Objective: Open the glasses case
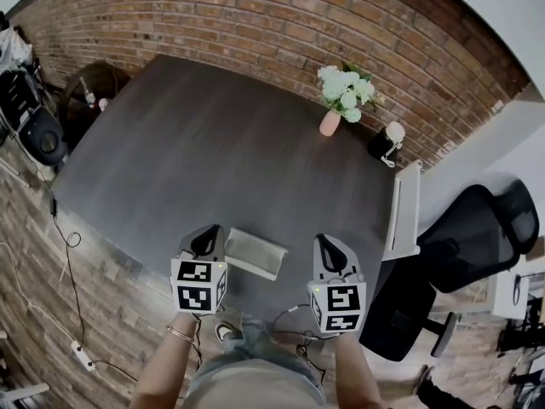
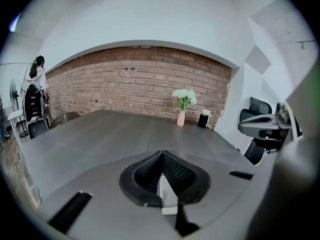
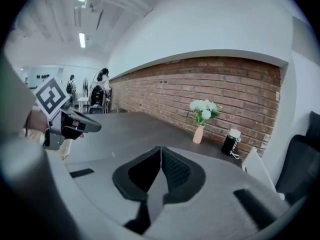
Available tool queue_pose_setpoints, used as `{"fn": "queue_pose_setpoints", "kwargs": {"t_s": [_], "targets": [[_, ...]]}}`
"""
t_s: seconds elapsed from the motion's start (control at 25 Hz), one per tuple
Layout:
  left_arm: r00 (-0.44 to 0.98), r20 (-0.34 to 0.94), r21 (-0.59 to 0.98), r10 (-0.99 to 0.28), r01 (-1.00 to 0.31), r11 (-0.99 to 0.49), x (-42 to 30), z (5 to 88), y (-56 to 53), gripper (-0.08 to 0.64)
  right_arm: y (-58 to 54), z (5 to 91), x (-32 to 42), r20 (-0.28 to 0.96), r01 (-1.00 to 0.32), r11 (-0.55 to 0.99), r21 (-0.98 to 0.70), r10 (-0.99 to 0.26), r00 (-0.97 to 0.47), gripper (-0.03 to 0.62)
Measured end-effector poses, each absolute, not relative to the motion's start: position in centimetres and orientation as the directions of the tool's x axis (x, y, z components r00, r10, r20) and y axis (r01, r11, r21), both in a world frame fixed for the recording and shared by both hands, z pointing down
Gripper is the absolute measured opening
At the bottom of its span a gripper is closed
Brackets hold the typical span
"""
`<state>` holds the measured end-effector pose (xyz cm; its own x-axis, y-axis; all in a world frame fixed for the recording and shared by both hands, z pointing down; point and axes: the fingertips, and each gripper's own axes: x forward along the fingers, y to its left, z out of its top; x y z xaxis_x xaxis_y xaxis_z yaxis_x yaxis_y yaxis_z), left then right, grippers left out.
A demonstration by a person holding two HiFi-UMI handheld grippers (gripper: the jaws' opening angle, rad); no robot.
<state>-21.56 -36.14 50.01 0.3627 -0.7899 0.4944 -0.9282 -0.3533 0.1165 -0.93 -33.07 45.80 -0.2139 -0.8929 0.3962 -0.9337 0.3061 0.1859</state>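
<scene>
A light grey oblong glasses case [image 1: 255, 253] lies on the dark table [image 1: 221, 160] near its front edge. In the head view it sits between my two grippers. My left gripper [image 1: 205, 235] hovers just left of the case, and my right gripper [image 1: 329, 247] a short way to its right; neither touches it. The case does not show in either gripper view. In the left gripper view the left gripper [image 2: 161, 158] has its black pads meeting, with nothing held. In the right gripper view the right gripper [image 3: 160, 153] is likewise shut and empty.
A pink vase of white flowers [image 1: 331, 119] and a black canister [image 1: 383, 143] stand at the table's far right. A white flat panel [image 1: 404, 211] lies along the right edge. A black office chair [image 1: 477, 237] stands to the right. Cables [image 1: 68, 254] trail on the floor at left.
</scene>
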Motion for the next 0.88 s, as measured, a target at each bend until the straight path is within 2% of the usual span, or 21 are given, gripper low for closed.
{"fn": "queue_pose_setpoints", "kwargs": {"t_s": [0.28,0.56,0.88], "targets": [[0.363,0.283,0.101,-0.888,-0.932,-0.349,-22.3,39.9,-38.1,-0.005,-33.1,39.9,3.0,0.228,-0.984,0.163,-0.075,-0.958,-0.177,0.005],[0.290,0.158,0.140,-0.944,-0.953,-0.269,-25.1,36.1,-38.9,-0.005,-32.4,36.8,6.3,0.144,-0.996,0.016,-0.090,-0.989,-0.029,0.003],[0.264,0.157,0.166,-0.952,-0.957,-0.239,-26.7,36.4,-38.5,-0.005,-32.2,37.0,5.2,0.161,-0.997,0.005,-0.071,-0.987,-0.017,0.003]]}}
